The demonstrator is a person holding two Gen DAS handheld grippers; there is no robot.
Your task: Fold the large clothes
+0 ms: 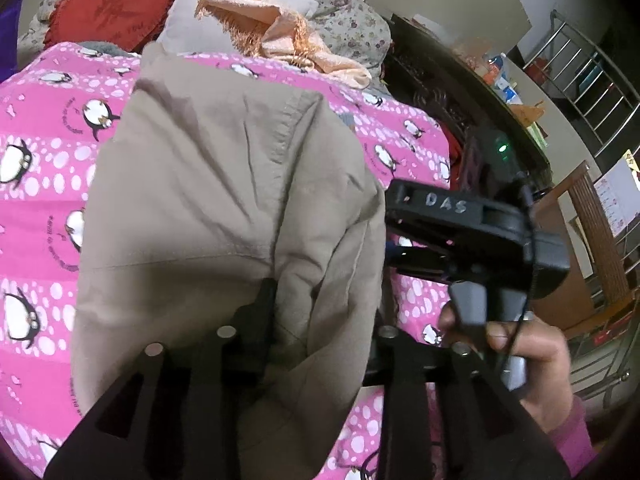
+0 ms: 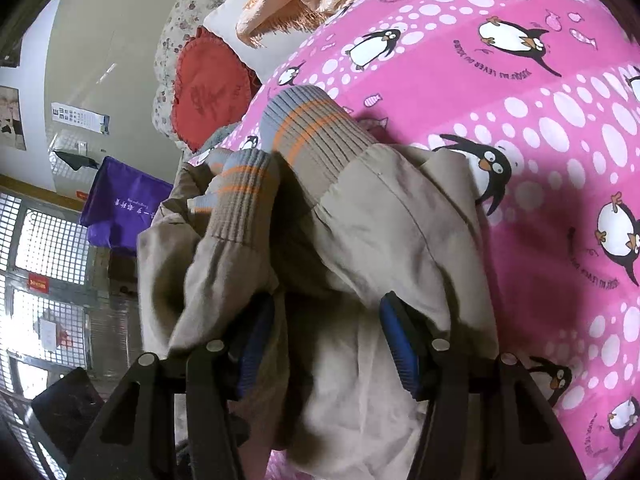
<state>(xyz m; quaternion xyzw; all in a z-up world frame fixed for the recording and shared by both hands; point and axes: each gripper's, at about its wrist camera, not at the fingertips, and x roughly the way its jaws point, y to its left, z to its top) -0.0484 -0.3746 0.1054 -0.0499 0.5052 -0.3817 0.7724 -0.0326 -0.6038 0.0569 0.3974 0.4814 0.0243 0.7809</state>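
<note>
A large beige jacket (image 1: 224, 200) lies bunched on the pink penguin bedsheet (image 1: 44, 160). My left gripper (image 1: 316, 320) is closed on a fold of its cloth; one finger is hidden under the fabric. In the right wrist view the jacket (image 2: 380, 216) shows ribbed cuffs with grey and orange stripes (image 2: 304, 128). My right gripper (image 2: 328, 320), with blue pads (image 2: 396, 336), has cloth bunched between its jaws, which stand fairly wide apart. The right gripper's body and the hand holding it show in the left wrist view (image 1: 472, 240).
A peach fringed cloth (image 1: 280, 36) lies on a white pillow, with a red heart cushion (image 1: 108, 4) and floral bedding behind. A dark wooden headboard (image 1: 460, 92) and a metal rack are at the right. A purple bag (image 2: 124, 204) stands off the bed's edge.
</note>
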